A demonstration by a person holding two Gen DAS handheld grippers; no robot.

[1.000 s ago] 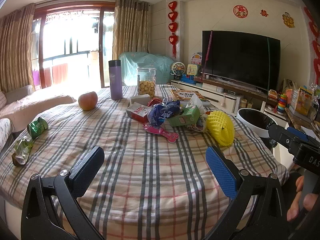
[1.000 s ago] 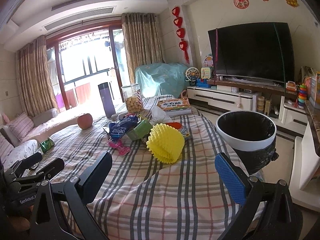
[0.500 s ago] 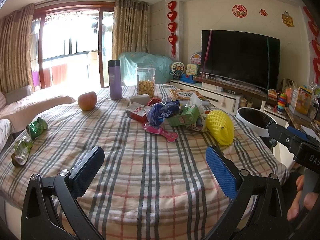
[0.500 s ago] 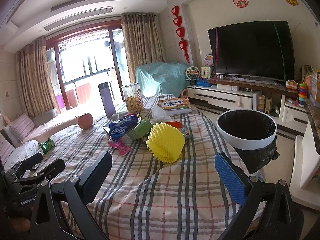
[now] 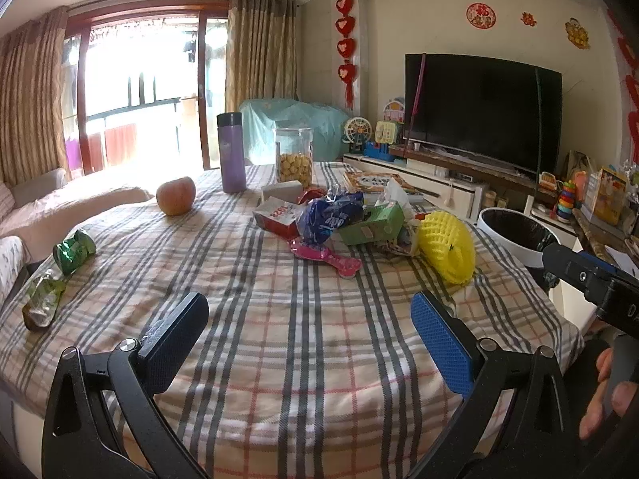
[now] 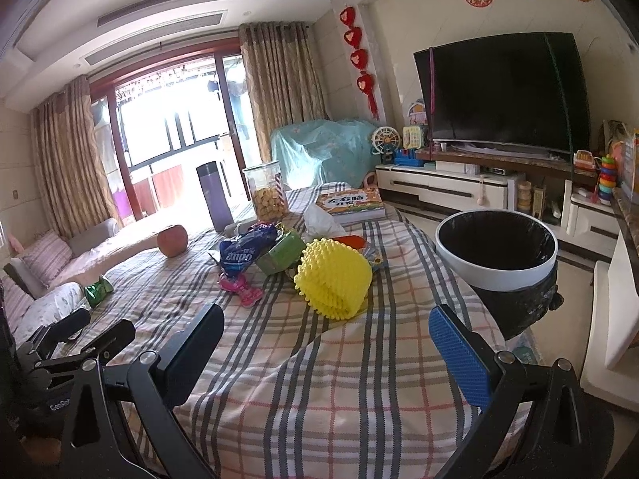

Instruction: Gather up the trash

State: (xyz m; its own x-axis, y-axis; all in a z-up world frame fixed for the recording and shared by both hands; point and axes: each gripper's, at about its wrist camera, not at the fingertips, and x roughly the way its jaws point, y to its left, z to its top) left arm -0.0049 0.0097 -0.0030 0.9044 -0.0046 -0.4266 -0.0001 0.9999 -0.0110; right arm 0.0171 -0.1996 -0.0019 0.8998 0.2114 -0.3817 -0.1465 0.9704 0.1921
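A pile of trash lies mid-table: a blue wrapper [image 5: 329, 215], a green carton [image 5: 373, 225], a red-and-white box [image 5: 277, 215], a pink wrapper [image 5: 325, 257] and yellow foam netting [image 5: 447, 245]. In the right wrist view the blue wrapper [image 6: 245, 251], carton [image 6: 281, 253] and netting [image 6: 333, 279] show too. A green wrapper [image 5: 74, 245] and a crushed pouch [image 5: 42, 303] lie at the left edge. A black-lined white bin [image 6: 497, 247] stands right of the table. My left gripper [image 5: 309, 331] and right gripper [image 6: 325, 343] are open and empty above the near tablecloth.
An apple [image 5: 175, 195], a purple flask [image 5: 231, 153], a biscuit jar [image 5: 293, 159] and a book [image 6: 351, 201] stand at the table's far side. A TV [image 6: 503, 92] on a low cabinet is behind the bin. A sofa [image 6: 60, 255] runs along the left.
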